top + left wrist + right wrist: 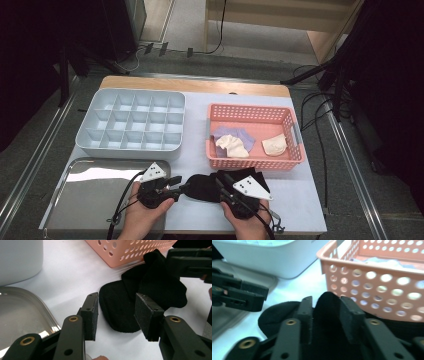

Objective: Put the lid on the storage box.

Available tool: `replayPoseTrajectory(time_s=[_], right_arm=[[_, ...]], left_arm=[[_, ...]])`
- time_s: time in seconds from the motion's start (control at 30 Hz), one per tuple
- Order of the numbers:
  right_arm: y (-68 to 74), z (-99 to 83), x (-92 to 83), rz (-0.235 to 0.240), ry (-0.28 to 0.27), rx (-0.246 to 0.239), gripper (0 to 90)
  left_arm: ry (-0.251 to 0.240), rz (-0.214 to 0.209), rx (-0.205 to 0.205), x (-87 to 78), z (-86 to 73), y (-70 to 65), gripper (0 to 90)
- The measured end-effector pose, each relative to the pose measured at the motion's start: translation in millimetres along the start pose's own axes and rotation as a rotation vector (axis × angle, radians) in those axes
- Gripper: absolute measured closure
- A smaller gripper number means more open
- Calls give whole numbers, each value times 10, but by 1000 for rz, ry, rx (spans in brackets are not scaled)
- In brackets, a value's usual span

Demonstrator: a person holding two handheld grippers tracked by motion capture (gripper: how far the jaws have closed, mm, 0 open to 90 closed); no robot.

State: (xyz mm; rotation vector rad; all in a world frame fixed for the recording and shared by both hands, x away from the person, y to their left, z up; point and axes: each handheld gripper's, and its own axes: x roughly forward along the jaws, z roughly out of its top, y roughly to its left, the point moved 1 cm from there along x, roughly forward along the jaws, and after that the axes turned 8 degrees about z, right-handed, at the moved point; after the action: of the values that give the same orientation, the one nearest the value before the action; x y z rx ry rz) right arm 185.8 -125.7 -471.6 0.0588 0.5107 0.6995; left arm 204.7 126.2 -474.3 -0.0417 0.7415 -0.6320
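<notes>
On the tabletop (295, 200) the divided organizer box (131, 123) sits at the far left, with the basket (254, 136) to its right across a gap. In the basket lie a few folded cloths (232, 142) toward its left and another (275, 145) at its right. A metal tray (95, 195) lies in front of the organizer, at the near left corner. The sock (202, 187) rests just before the basket, right of the tray, between the left gripper (172, 189) and the right gripper (224, 186), which seems to straddle a raised fold of it.
</notes>
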Motion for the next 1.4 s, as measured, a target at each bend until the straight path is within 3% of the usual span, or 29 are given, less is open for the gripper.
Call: replayPoseTrajectory(time_s=[0.07, 0.13, 0.27, 0.37, 0.53, 0.63, 0.7, 0.77, 0.83, 0.97, 1.1, 1.27, 1.4], right_arm=[[-8, -17, 13, -2, 24, 3, 858], [-27, -25, -15, 16, 20, 18, 899], [-14, -17, -108, 62, 0, 41, 900], [49, -33, -136, 94, 8, 12, 898], [24, -14, -60, 12, -18, 20, 586], [-11, -18, 65, -24, 26, -14, 579], [-19, -36, 119, -35, 49, -23, 706], [-15, -44, 123, -26, 57, -26, 811], [-3, -33, 83, -4, 34, -36, 858], [35, 4, 6, 23, -20, -55, 866], [129, -3, -13, 52, -24, -59, 866], [391, -66, -38, 116, -4, -90, 860], [551, -220, 8, 187, 81, -117, 818]], left_arm=[[0, 3, 1, -3, -1, 4, 555], [-3, 4, -3, -6, 1, 13, 555], [0, 8, -1, -7, 3, 18, 555], [-2, 6, -1, -3, 3, 9, 555], [-2, 7, -3, -3, 5, 10, 555], [0, 7, -4, -2, 3, 17, 555], [2, 7, -3, -1, -2, 19, 554], [1, 4, -3, -3, -6, 23, 555], [1, 6, -7, -5, -8, 27, 554], [1, 6, -7, -3, -8, 31, 555], [-1, 8, -9, -7, -3, 19, 553], [-4, 7, -6, -20, -1, 21, 553], [-10, 8, -10, -41, 7, 34, 553]])
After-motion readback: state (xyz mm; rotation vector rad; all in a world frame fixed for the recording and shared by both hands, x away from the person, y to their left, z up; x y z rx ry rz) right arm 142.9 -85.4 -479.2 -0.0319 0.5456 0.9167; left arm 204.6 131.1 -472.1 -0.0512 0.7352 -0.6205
